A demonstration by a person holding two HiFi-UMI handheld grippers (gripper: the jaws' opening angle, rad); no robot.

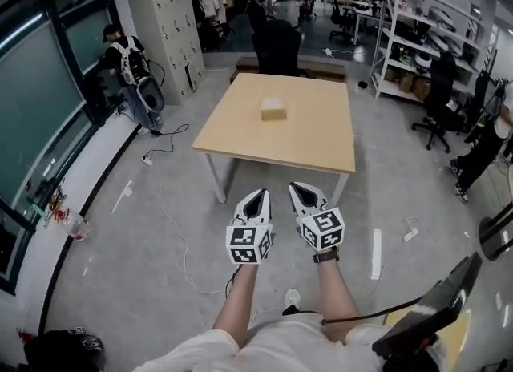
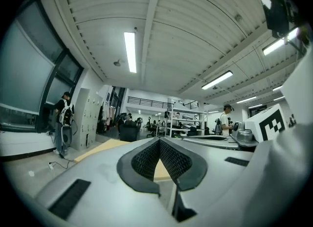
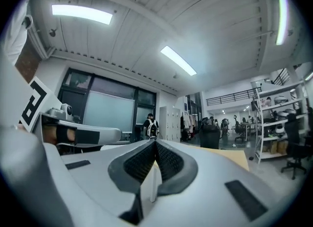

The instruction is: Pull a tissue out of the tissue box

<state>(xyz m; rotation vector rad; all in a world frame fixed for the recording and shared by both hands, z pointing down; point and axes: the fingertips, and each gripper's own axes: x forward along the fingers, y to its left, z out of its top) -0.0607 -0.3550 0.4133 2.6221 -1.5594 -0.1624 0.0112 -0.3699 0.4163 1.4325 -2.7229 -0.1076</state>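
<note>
A small tan tissue box (image 1: 273,109) stands near the middle of a light wooden table (image 1: 232,134), well ahead of both grippers. My left gripper (image 1: 258,195) and right gripper (image 1: 301,189) are held side by side over the floor, short of the table's near edge, both pointing level toward it. In the left gripper view the left gripper (image 2: 159,141) has its jaws meeting at the tips with nothing between them. The right gripper (image 3: 155,143) is likewise shut and empty. The table (image 3: 237,157) shows ahead past its jaws.
A person with a backpack (image 1: 131,62) stands at the left by grey lockers (image 1: 170,26). A black office chair (image 1: 277,46) sits behind the table. Shelving (image 1: 413,42) and another chair (image 1: 439,94) are at the right. Cables (image 1: 172,230) lie on the floor; a black seat (image 1: 433,306) is at my right.
</note>
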